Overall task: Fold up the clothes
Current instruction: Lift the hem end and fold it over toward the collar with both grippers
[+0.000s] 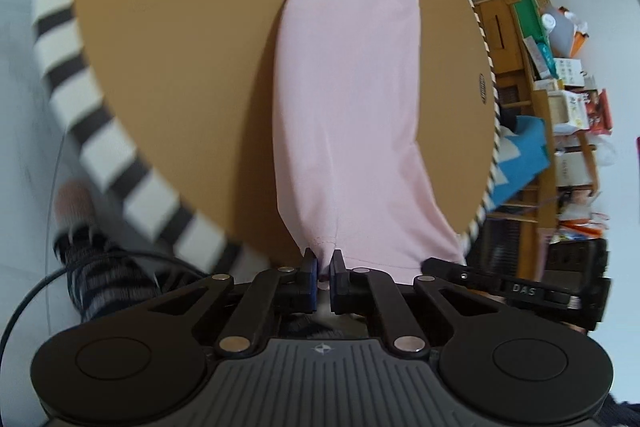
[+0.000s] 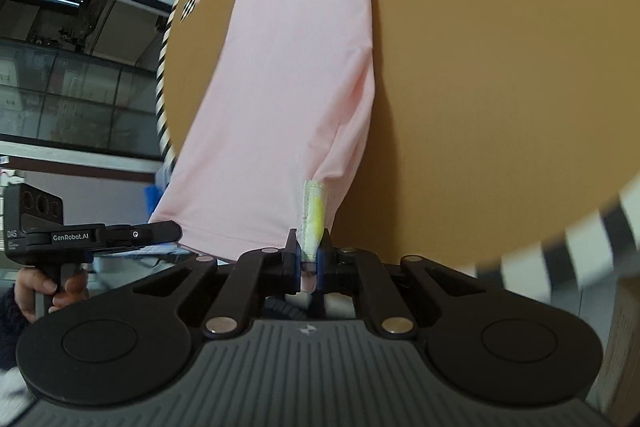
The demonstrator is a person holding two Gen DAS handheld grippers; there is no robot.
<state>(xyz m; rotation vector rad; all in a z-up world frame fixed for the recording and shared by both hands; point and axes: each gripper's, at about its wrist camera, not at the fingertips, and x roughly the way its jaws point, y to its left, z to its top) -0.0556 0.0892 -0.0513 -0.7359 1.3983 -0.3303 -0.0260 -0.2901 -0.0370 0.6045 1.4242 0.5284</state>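
Round and tan, with a black-and-white striped rim, the table [image 1: 168,59] carries one pink garment [image 1: 344,99], stretched lengthwise toward two handheld grippers. Left gripper [image 1: 324,265] is pinched shut on a hem corner; right gripper [image 2: 309,251] is clamped on the other near corner, where a white-and-yellow tag [image 2: 313,217] stands between its pads. Over at the left of the right wrist view, a hand [image 2: 48,291] grips the other tool's handle. Done well, the fold likely means carrying both corners together, level and evenly taut, so the cloth lands edge to edge without slack bunching.
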